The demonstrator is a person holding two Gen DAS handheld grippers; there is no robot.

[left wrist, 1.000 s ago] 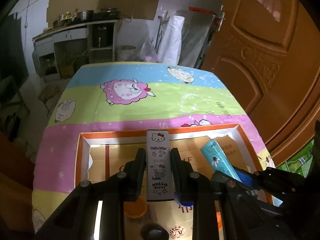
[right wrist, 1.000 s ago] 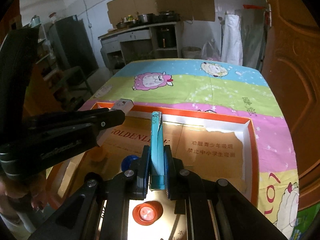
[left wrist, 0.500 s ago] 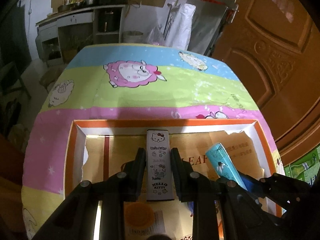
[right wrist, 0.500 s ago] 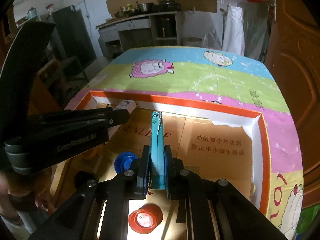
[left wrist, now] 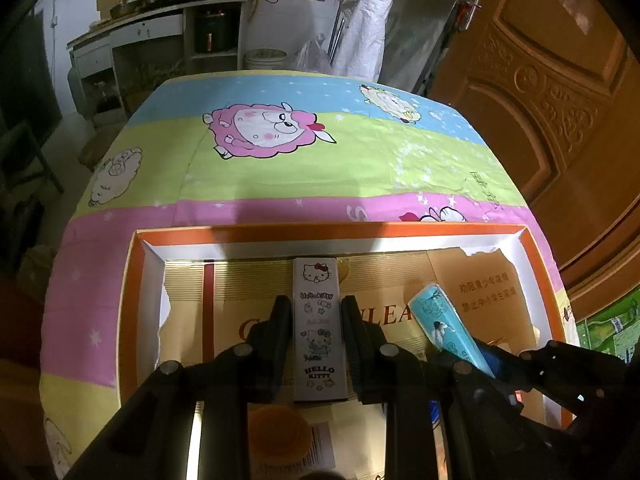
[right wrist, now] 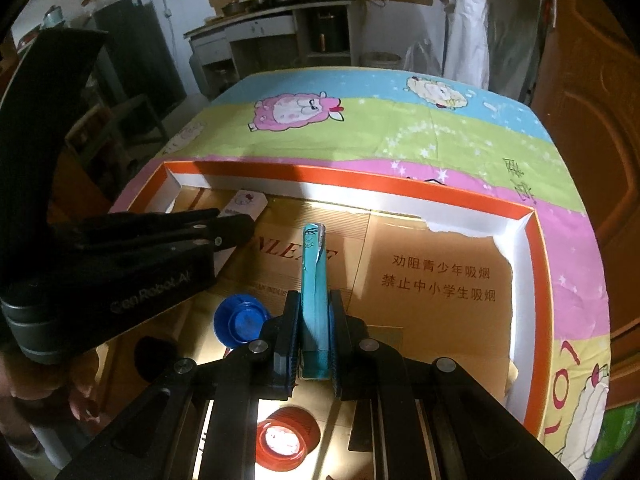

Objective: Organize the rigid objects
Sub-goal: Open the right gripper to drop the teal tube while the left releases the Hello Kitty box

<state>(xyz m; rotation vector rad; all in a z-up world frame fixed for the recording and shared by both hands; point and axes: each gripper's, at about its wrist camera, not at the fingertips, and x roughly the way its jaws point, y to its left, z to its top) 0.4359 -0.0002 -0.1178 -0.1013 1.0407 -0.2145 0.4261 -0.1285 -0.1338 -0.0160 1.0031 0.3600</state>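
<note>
Status: left gripper clamped on white Hello Kitty box, fingers pressed to both long sides, box pointing forward, held over orange-rimmed cardboard tray. Right gripper clamped narrow on teal packet, packet standing edge-on between the pads, also over the tray. Near end of each item buried between the gripper bodies, so full length not visible. Height above tray floor: cannot tell from either view.

In right wrist view, left gripper crossing in from the left, covering most of the Hello Kitty box; only its far end showing. In left wrist view, teal packet seen at an angle to the right, lower end lost behind black gripper parts.

Loose in tray: blue cap, partly hidden by right finger; red cap, cropped by gripper frame; orange cap, dim, half covered. Dark round thing left of blue cap, too dark to identify. Tray sitting on cartoon sheep tablecloth.
</note>
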